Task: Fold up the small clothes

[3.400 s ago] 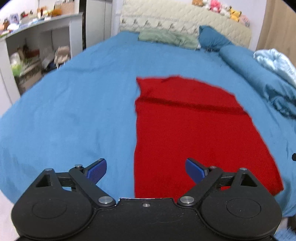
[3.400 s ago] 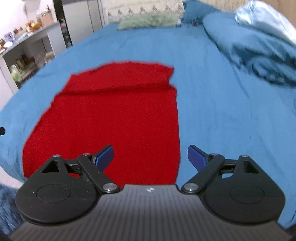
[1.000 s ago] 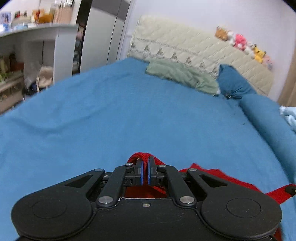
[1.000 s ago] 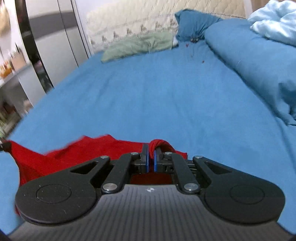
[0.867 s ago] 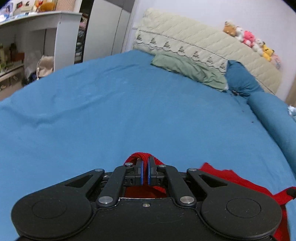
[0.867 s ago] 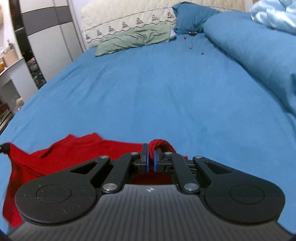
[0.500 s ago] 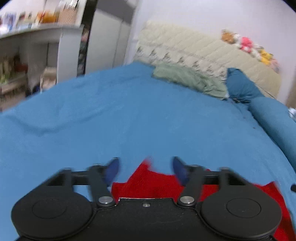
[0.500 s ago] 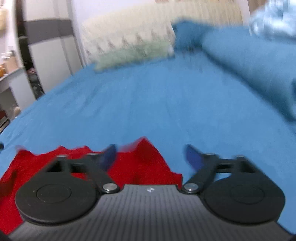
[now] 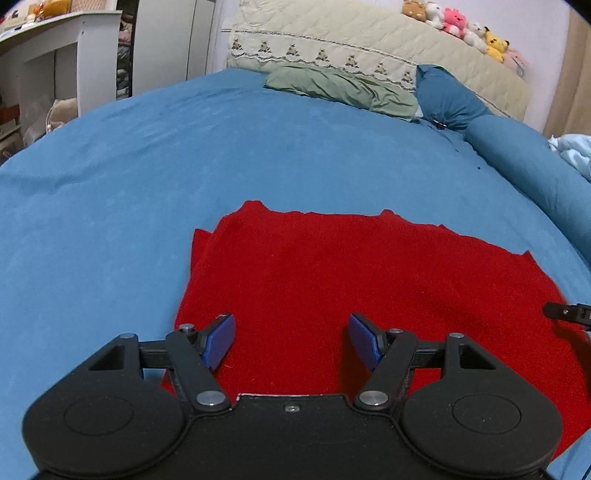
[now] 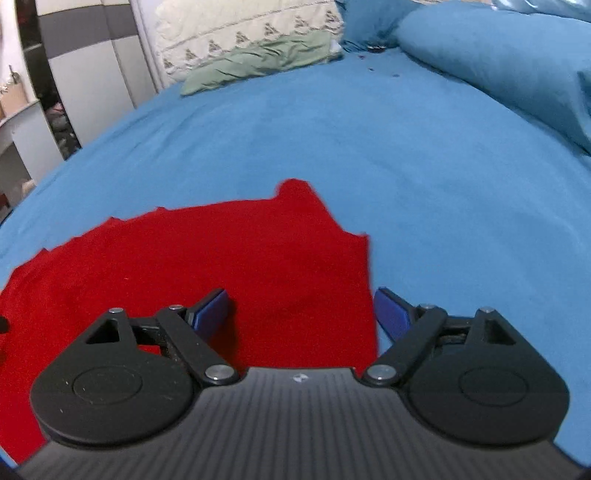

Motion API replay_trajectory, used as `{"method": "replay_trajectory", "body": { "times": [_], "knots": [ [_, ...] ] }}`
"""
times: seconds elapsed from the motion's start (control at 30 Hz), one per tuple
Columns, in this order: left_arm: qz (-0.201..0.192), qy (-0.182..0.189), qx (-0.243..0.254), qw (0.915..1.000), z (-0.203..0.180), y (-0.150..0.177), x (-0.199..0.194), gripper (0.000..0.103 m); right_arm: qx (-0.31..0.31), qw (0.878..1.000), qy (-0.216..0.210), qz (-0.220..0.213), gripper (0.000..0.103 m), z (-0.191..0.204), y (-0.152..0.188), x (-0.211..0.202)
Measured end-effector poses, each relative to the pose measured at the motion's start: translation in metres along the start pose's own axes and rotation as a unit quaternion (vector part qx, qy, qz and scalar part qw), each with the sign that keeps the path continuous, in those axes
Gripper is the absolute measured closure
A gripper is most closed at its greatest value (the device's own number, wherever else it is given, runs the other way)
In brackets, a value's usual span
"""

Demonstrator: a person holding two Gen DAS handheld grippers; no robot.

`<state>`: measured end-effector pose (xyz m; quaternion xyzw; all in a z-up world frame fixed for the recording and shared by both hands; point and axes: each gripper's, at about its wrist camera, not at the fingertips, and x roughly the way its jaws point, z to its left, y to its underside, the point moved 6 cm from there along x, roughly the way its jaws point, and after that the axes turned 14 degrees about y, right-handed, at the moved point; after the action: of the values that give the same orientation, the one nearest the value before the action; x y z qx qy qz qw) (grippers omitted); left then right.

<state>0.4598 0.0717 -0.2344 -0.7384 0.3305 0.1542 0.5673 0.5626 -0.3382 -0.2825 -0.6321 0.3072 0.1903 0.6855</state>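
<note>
Red cloth lies folded flat on the bed, far edge ragged; both grippers, left and right, spread wide, holding nothing.

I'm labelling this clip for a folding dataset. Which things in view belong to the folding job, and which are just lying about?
Belongs to the job:
- red garment, lying flat on the blue bedspread
- left claw, open over it
- right claw, open at its right edge

Just lying about:
- green pillow
- blue pillow
- plush toys
- white shelf
</note>
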Motion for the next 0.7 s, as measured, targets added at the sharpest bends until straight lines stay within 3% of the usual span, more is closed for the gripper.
{"method": "replay_trajectory", "body": {
  "times": [0.23,0.3,0.33,0.4,0.53,0.7],
  "knots": [
    [-0.021,-0.020,0.036,0.9989,-0.017,-0.021,-0.033,0.028,0.012,0.999,-0.007,-0.035,0.002,-0.015,-0.012,-0.053],
    [-0.033,-0.026,0.055,0.9976,-0.027,-0.030,-0.050,0.016,0.009,0.999,-0.005,-0.039,0.001,-0.017,-0.025,-0.072],
    [-0.041,-0.029,0.064,0.9967,-0.031,-0.034,-0.058,0.001,0.007,0.999,-0.007,-0.044,0.000,-0.021,-0.029,-0.086],
    [-0.059,-0.031,0.081,0.9945,-0.042,-0.042,-0.072,0.000,0.007,0.999,-0.009,-0.053,0.000,-0.028,-0.037,-0.113],
    [-0.049,0.005,0.067,0.9965,-0.063,-0.046,-0.069,0.000,0.000,0.999,0.003,-0.038,0.000,-0.039,-0.041,-0.137],
    [-0.005,0.046,0.055,0.9974,-0.096,-0.030,-0.036,0.000,-0.008,1.000,0.016,0.008,0.002,-0.044,-0.011,-0.127]
  ]
}}
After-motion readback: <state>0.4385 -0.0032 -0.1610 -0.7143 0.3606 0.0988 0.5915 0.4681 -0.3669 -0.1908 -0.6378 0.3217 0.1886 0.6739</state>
